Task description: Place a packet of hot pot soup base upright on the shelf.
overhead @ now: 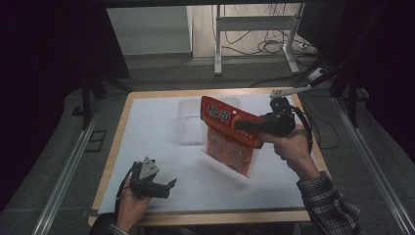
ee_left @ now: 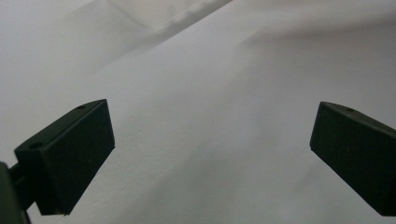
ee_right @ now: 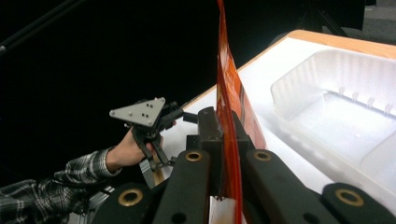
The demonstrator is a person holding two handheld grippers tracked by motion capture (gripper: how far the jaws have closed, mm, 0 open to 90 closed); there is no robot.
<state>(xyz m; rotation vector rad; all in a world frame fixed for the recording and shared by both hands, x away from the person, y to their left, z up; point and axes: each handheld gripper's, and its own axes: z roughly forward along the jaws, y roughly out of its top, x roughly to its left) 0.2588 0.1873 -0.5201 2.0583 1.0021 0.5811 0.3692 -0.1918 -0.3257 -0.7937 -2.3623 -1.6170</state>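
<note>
1. Left gripper (overhead: 164, 186) sits at about 7 o'clock on the surface (overhead: 147, 127), low over the white sheet. Jaws spread wide in the left gripper view, nothing between them, just bare white sheet.
2. Clear plastic tray (overhead: 195, 120) at about 12 o'clock, far side of the surface, looks empty. In the right gripper view the tray (ee_right: 336, 121) shows ribbed walls; looks thin, light and probably flexes if squeezed.
3. Red-orange snack bag (overhead: 230, 129) is centre, slightly toward 1 o'clock, lifted off the surface and hanging tilted; its lower clear edge is near or on the sheet, can't tell which. It overlaps the near right corner of the tray from the high view.
4. Right gripper (overhead: 240, 125) comes in from 3 o'clock, jaws closed flat on the upper part of the bag. In the right gripper view the bag (ee_right: 229, 107) runs edge-on between the jaws, pinched tight.
5. Handling, my guess: the bag is light, soft film, glossy so likely slippery; the contents could crush, so pinch the flat sealed edge or a top corner, not the body. It hangs limp and will swing, so go slow.
6. The free left gripper could steady the bottom edge if the bag needs guiding into the tray.
</note>
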